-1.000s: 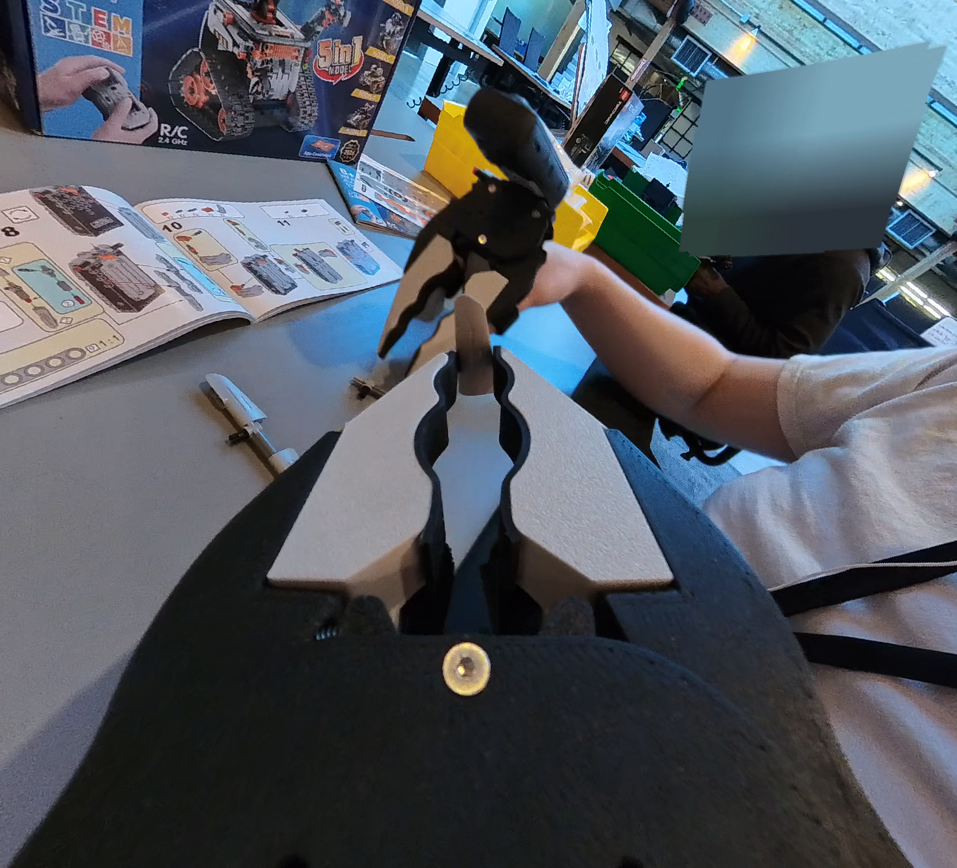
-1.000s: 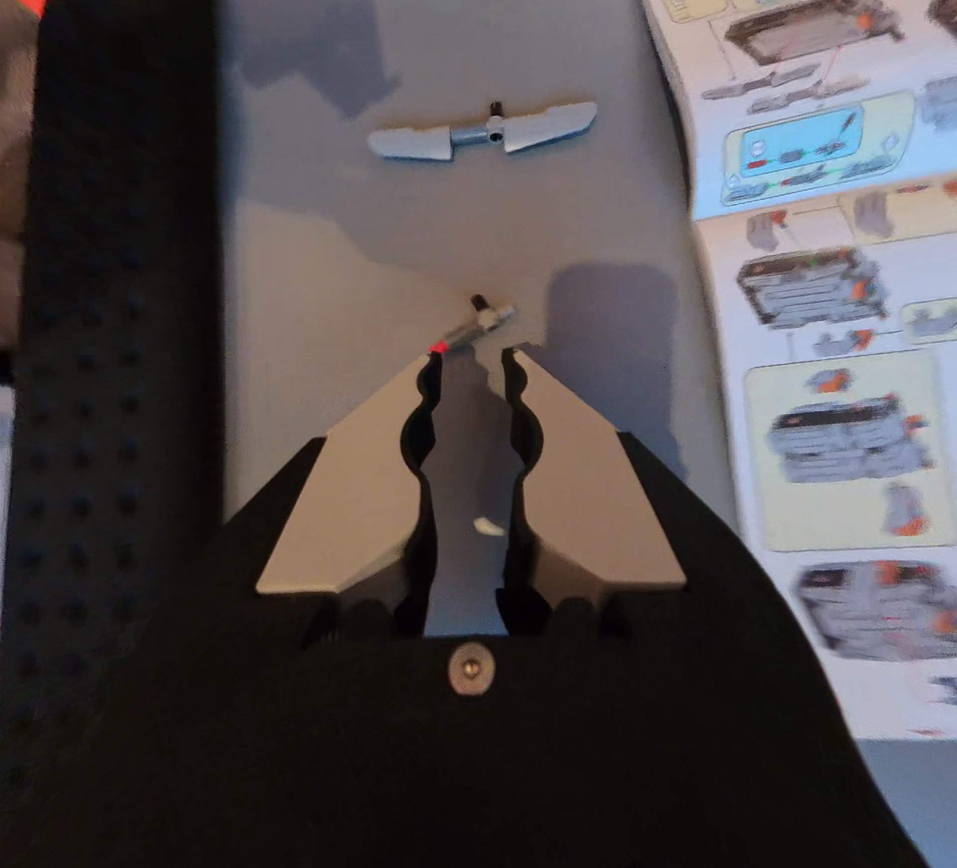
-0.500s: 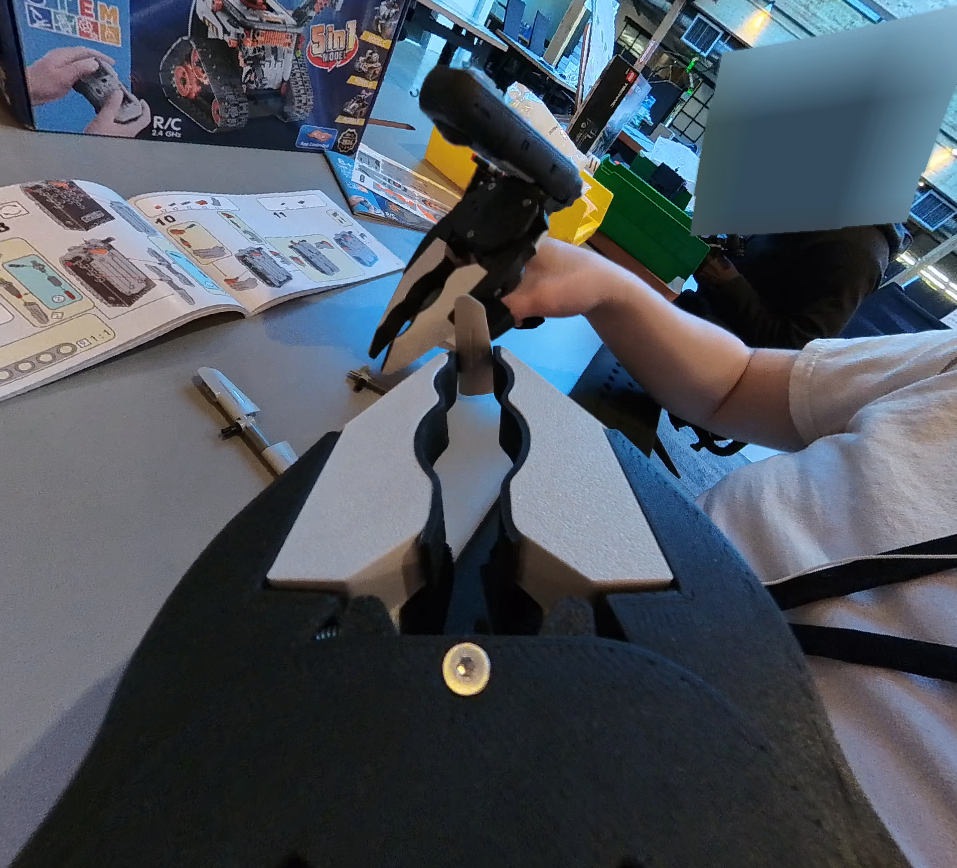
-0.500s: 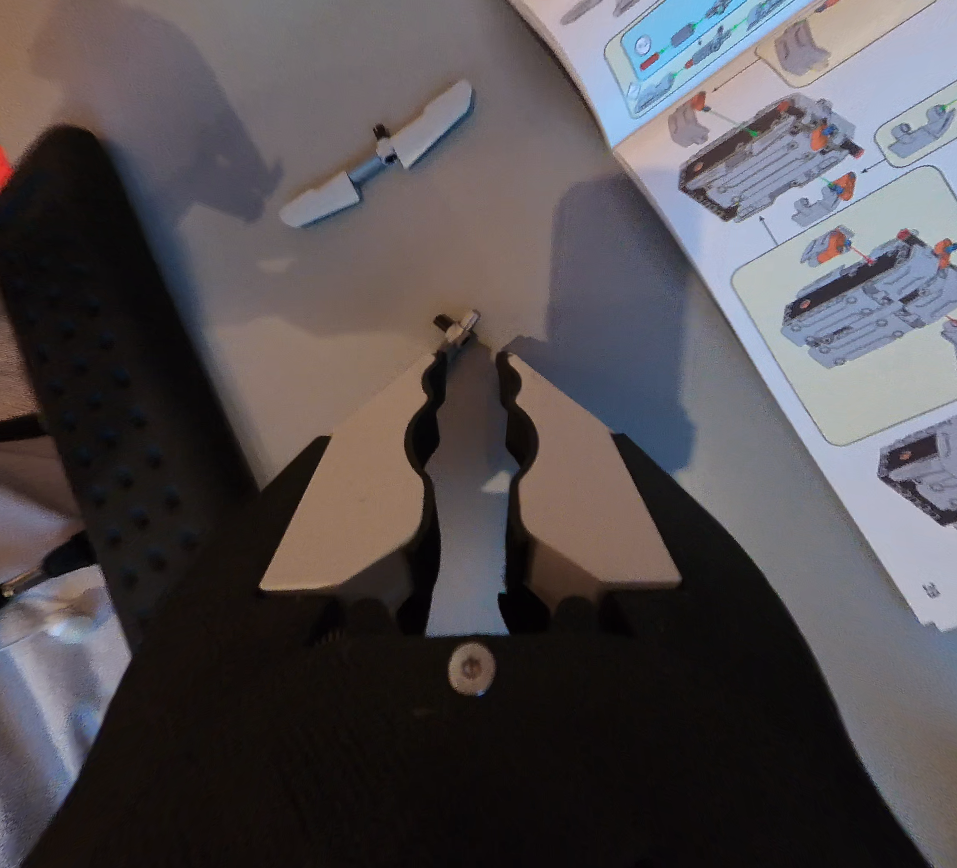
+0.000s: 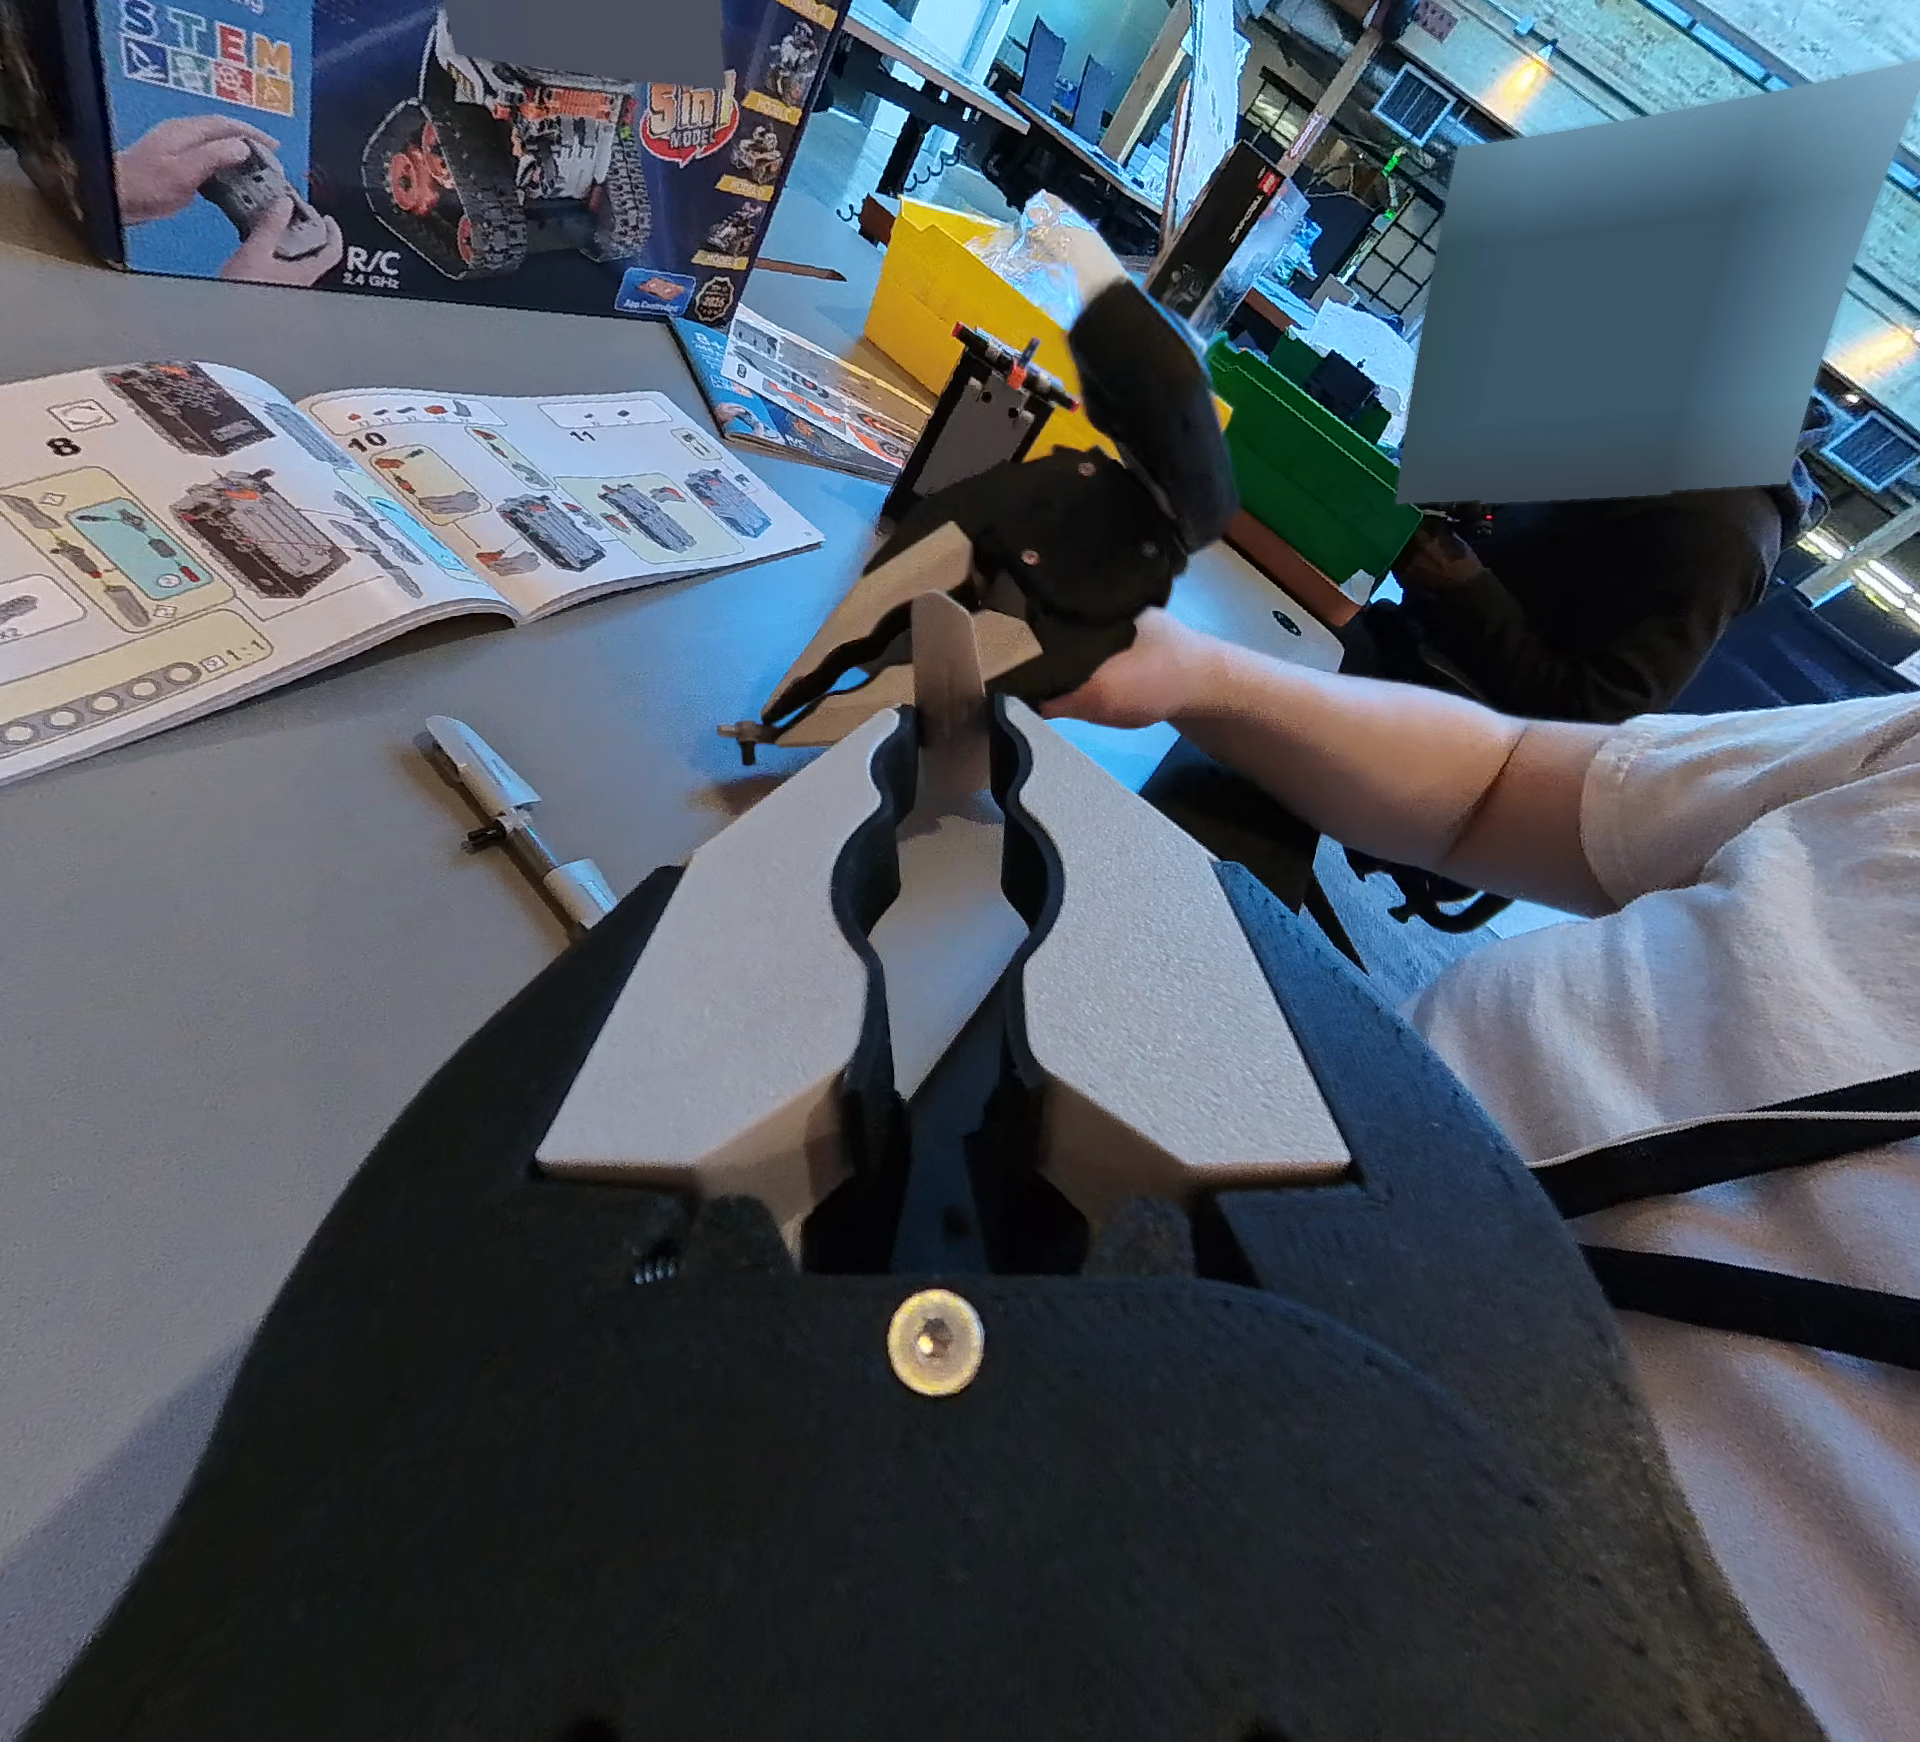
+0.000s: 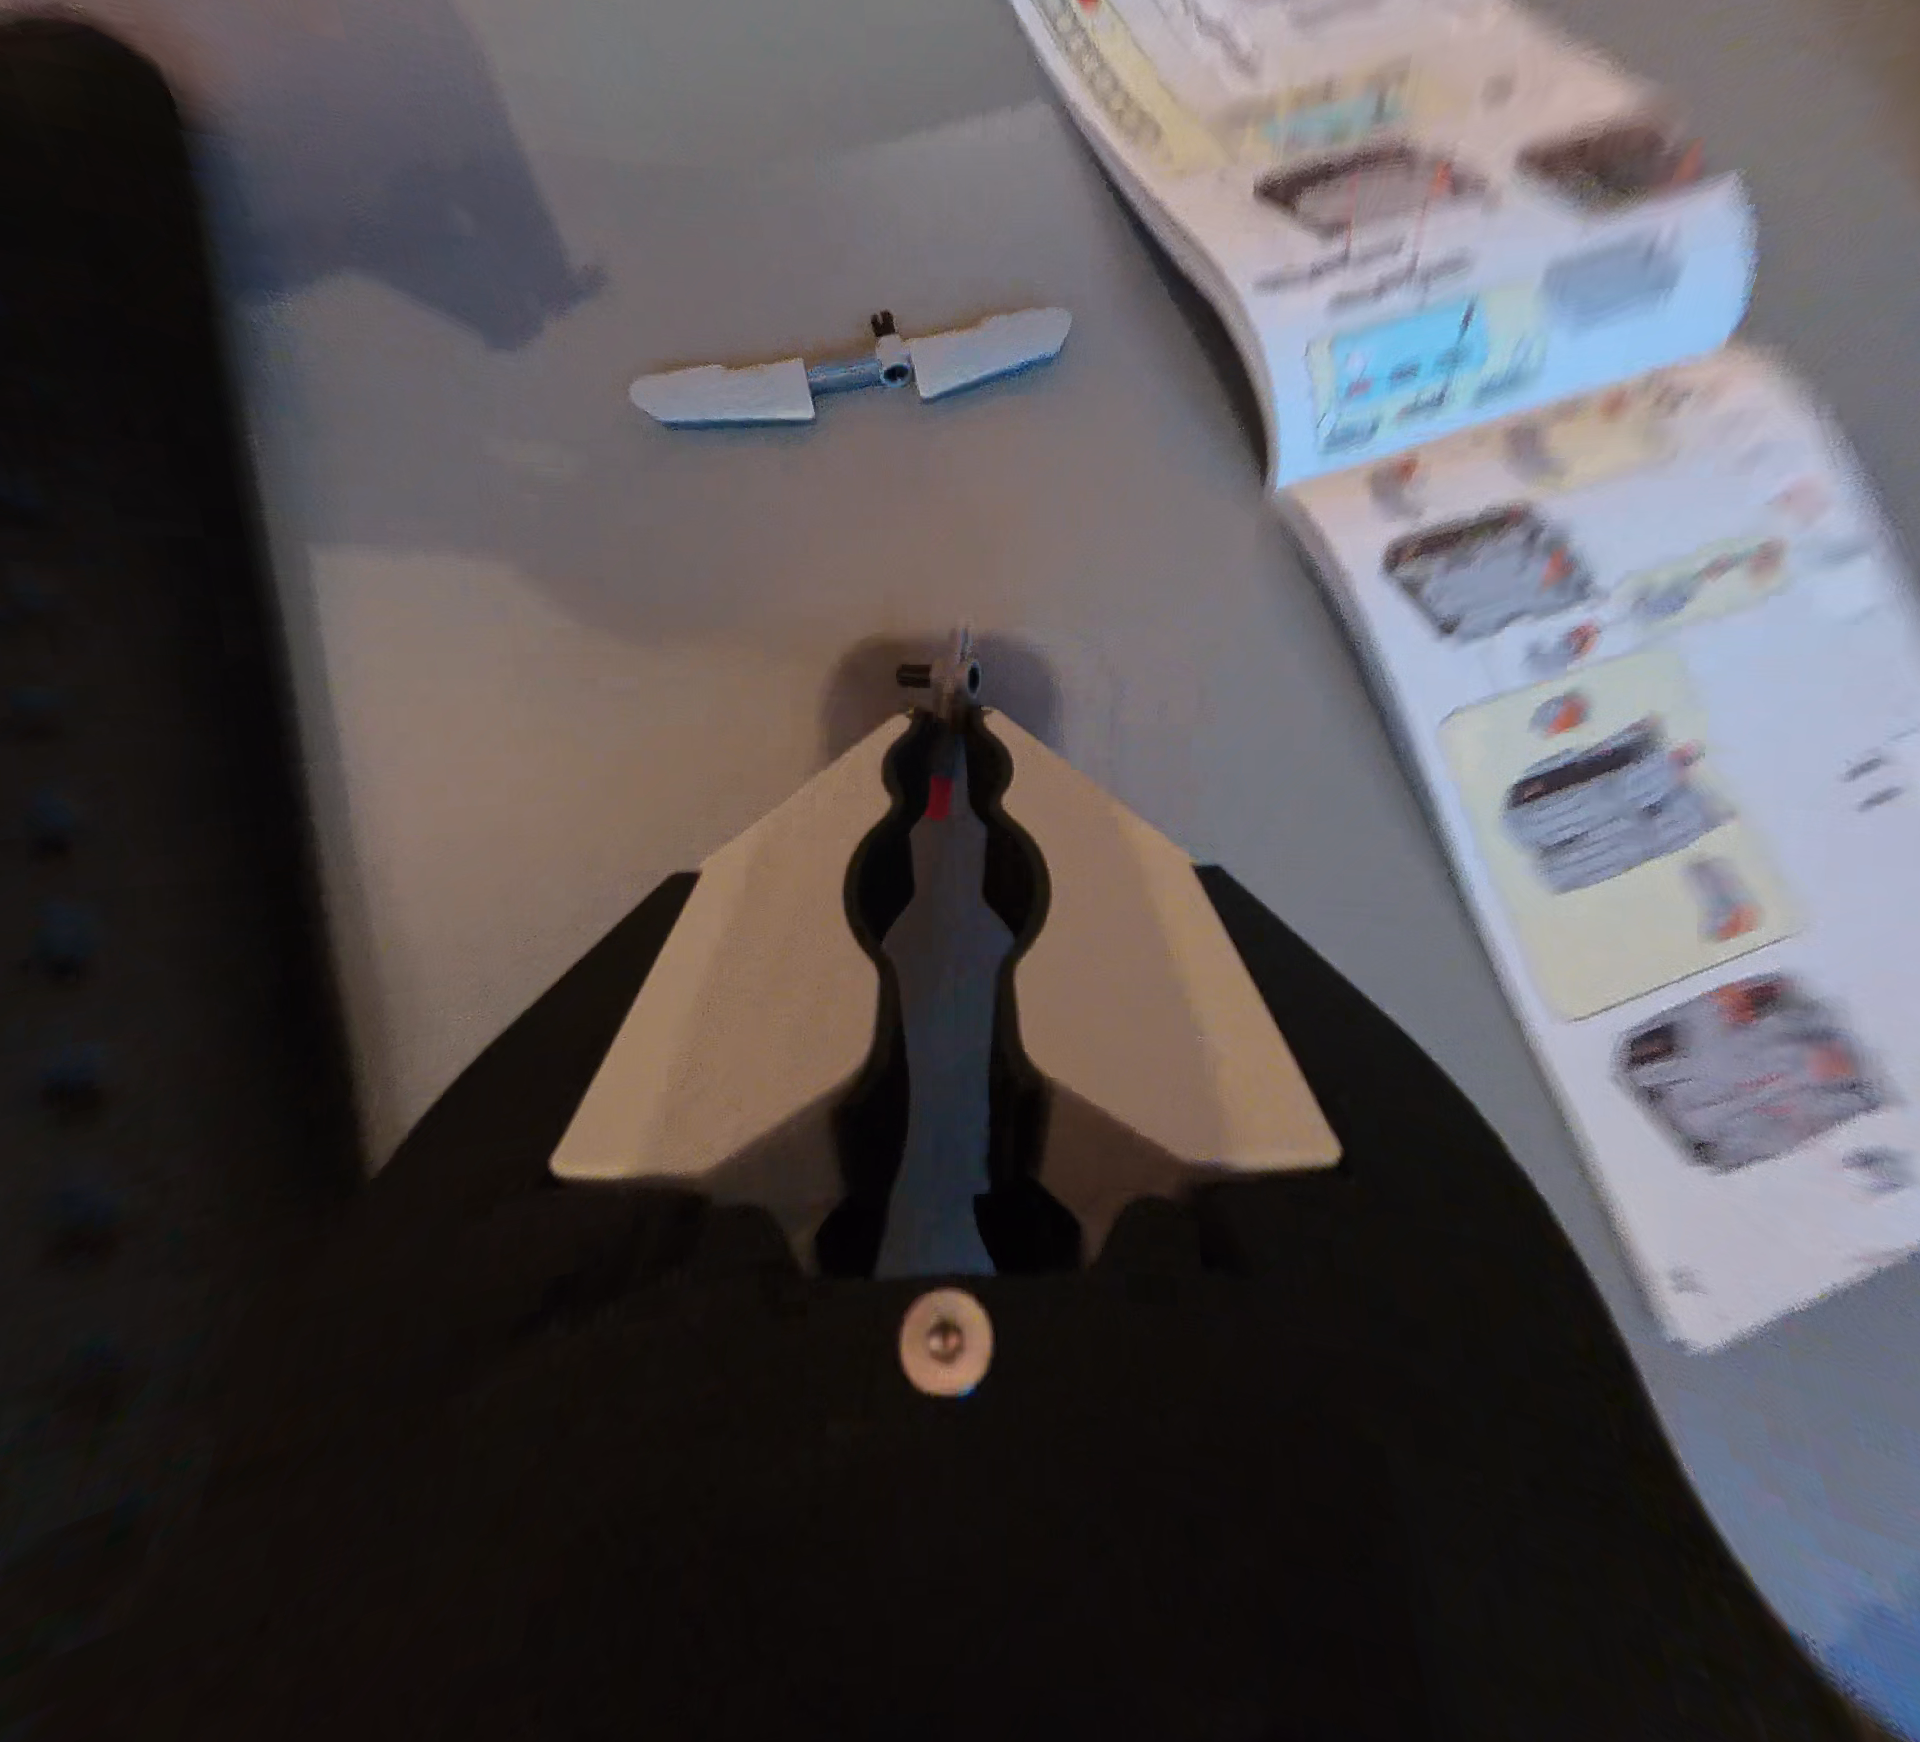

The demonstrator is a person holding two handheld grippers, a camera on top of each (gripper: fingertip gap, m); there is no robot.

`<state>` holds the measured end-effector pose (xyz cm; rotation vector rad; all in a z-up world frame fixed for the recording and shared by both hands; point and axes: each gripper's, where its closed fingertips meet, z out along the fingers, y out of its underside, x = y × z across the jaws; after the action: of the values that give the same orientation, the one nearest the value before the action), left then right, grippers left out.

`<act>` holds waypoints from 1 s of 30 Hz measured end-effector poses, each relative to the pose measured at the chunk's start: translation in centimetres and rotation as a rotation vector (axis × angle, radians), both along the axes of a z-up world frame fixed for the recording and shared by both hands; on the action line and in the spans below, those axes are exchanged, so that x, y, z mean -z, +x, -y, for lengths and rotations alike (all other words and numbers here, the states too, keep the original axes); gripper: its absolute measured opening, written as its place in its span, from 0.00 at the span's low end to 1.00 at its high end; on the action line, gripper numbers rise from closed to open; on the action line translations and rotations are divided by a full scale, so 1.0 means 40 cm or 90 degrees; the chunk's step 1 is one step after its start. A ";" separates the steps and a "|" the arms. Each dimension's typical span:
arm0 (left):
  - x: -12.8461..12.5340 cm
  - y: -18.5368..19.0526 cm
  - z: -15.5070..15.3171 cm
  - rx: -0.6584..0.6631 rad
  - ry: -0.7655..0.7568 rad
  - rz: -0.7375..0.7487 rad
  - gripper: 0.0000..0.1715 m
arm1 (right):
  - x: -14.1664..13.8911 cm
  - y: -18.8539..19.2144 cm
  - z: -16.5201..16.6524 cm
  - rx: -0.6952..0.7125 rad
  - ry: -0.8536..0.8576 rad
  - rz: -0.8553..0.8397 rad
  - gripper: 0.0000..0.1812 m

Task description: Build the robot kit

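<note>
My left gripper is shut on a flat grey tapered piece that stands up between its fingertips. My right gripper is shut on a small grey axle piece with a black pin and a red end, held just above the grey table. The left wrist view shows the right gripper pinching that small piece over its own shadow. A grey two-winged assembly lies on the table ahead of the right gripper. It also shows in the left wrist view.
An open instruction booklet lies at the left, also in the right wrist view. A blue kit box stands behind it. A partly built dark model, yellow bin and green bin stand farther back. A person's arm reaches across. The tips of one gripper are about 15 cm away from the tips of the other.
The right gripper's fingers closed on the small axle piece that lay on the table and raised it a little. The left gripper kept its hold on the flat grey piece.
</note>
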<state>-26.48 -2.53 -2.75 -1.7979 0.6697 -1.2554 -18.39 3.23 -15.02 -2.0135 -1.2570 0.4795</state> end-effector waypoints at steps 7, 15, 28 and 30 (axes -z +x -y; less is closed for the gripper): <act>-0.009 -0.001 0.002 -0.007 0.005 0.000 0.07 | -0.012 0.034 -0.014 -0.188 0.440 0.225 0.02; -0.005 0.000 0.004 -0.007 -0.001 0.000 0.07 | -0.003 0.047 -0.012 -0.217 0.540 0.275 0.02; 0.002 0.006 0.004 -0.004 -0.014 0.010 0.07 | 0.001 0.061 0.007 -0.214 0.563 0.266 0.02; 0.007 0.009 0.004 -0.002 -0.017 0.008 0.07 | 0.000 0.063 0.012 -0.215 0.566 0.261 0.02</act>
<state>-26.13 -2.67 -3.03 -1.8105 0.6455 -1.2771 -15.89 2.74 -15.00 -1.1653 -1.6742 -0.3386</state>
